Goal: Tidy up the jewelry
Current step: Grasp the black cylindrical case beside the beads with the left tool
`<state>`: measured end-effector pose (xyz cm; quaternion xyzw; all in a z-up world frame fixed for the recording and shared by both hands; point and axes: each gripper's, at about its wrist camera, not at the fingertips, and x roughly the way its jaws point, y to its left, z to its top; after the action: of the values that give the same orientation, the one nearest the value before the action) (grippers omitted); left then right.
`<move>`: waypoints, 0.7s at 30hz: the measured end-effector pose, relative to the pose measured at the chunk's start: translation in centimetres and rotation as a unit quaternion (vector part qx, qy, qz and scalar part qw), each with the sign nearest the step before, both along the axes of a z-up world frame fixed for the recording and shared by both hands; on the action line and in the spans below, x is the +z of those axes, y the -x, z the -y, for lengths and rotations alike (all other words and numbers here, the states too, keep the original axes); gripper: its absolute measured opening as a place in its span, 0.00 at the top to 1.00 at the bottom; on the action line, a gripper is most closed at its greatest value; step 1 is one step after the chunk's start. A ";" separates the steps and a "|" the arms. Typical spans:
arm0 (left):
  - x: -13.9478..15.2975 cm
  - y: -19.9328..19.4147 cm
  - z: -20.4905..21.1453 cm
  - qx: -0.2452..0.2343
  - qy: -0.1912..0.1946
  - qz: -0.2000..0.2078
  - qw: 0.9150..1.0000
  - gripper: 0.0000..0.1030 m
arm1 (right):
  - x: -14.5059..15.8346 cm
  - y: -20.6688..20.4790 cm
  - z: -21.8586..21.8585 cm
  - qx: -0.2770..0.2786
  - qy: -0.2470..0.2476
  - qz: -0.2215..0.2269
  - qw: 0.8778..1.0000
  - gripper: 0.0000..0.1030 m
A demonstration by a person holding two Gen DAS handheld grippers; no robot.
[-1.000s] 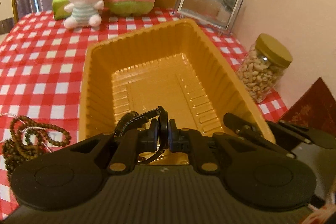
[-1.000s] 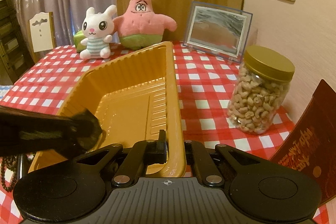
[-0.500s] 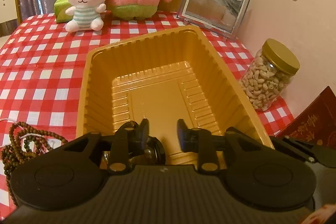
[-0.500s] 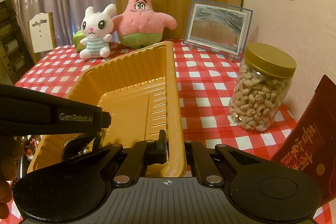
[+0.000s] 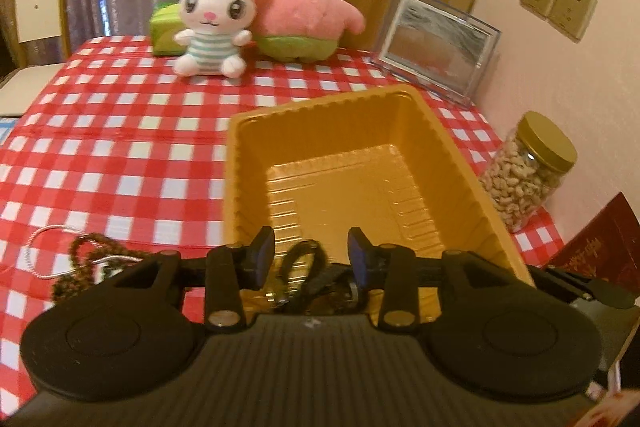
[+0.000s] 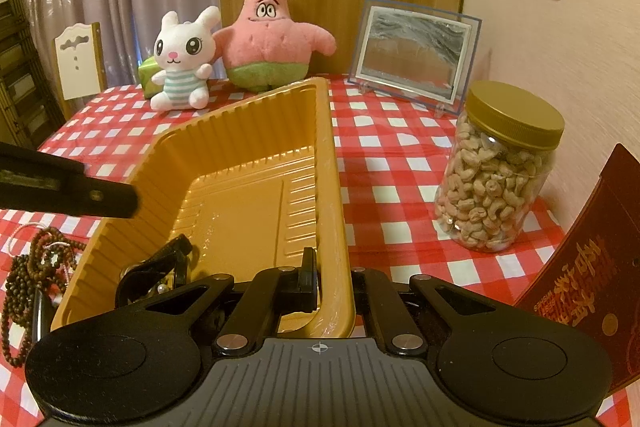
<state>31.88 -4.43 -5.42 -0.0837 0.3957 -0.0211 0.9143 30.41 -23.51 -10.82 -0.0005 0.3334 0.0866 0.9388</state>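
At the lower middle of the left wrist view, the left gripper (image 5: pixel 311 251) stands with its jaws apart; they have just been opening, and the black strap piece (image 5: pixel 304 267) lies loose under them, on the near floor of the yellow tray (image 5: pixel 472 195). I judge it was released there on purpose. The right gripper (image 6: pixel 332 279) is closed on the tray's near rim, probably to keep the light tray steady. The brown bead strings (image 6: pixel 36 267) wait on the checked tablecloth (image 6: pixel 400 155), left of the tray.

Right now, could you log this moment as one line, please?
left gripper: open, just released black bracelet in yellow tray | right gripper: clamps tray rim | bead necklace: on table
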 end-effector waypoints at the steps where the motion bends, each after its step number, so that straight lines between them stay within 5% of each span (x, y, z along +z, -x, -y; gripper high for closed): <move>1: 0.1 0.2 -0.4 0.004 -0.002 0.001 1.000 0.65 | 0.0 0.0 0.0 0.000 0.000 0.000 1.000 0.96; 21: -2.9 7.7 -13.3 0.126 -0.056 -0.045 0.989 0.64 | 0.4 0.4 0.2 0.008 0.017 0.012 1.000 0.97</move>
<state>24.16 8.87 -8.30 -0.0822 0.4231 0.1205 0.8943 29.99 -23.71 -10.41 -0.0203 0.3240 0.0879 0.9417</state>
